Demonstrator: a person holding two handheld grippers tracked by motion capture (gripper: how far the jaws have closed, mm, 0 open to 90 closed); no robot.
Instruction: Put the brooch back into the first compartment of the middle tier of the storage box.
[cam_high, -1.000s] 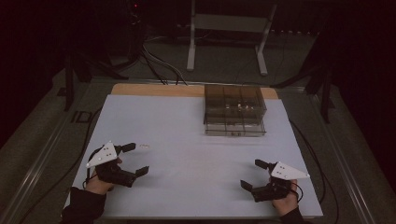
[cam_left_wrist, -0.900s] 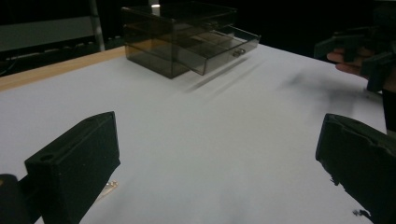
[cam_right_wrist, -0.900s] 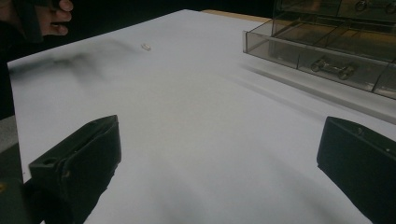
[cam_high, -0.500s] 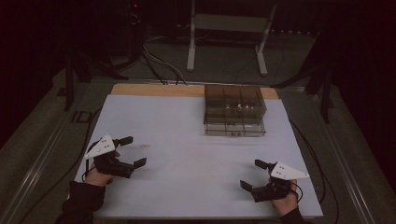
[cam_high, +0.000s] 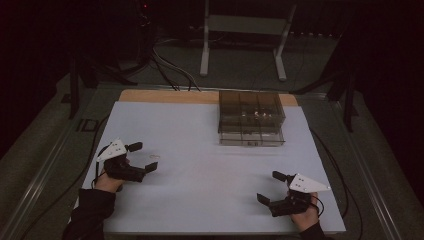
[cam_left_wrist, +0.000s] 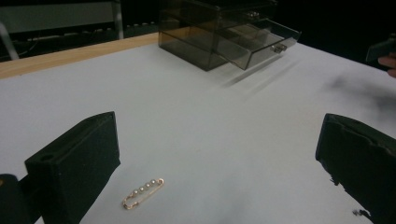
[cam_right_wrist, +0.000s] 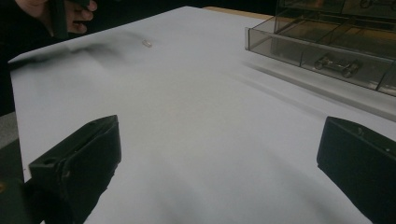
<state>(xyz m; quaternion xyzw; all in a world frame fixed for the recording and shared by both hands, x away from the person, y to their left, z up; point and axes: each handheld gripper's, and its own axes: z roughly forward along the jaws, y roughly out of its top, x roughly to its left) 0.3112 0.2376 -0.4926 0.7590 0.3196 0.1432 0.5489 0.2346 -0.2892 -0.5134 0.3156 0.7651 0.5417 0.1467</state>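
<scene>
Left gripper view puts the small gold pin (cam_left_wrist: 143, 193) right in front of you: a thin clasp with a row of pale beads along it, lying flat on the white table cover (cam_left_wrist: 196, 121), well short of the smoky drawer box (cam_left_wrist: 219, 35) and off toward the left-hand side of the table from it. In the high view it is a faint speck (cam_high: 155, 157) just ahead of your left gripper (cam_high: 142, 160), whose jaws stand wide apart with nothing between them; the pin lies close by the inner face of one jaw rather than centred in the gap.

Expect the pin to be very light, stiff, and slick against the smooth cover. It sits almost flush with the surface, so it will likely skate or flip if you nudge one end. Judging from its shape, you would do best to straddle its long sides at the middle, jaw tips down on the cover, and close slowly. The beads and clasp look delicate, so keep the squeeze gentle.

Your right gripper (cam_high: 272, 192) rests nearer you than the drawer box, jaws also spread wide and empty. The box's lower drawer (cam_right_wrist: 322, 49) stands pulled out.
</scene>
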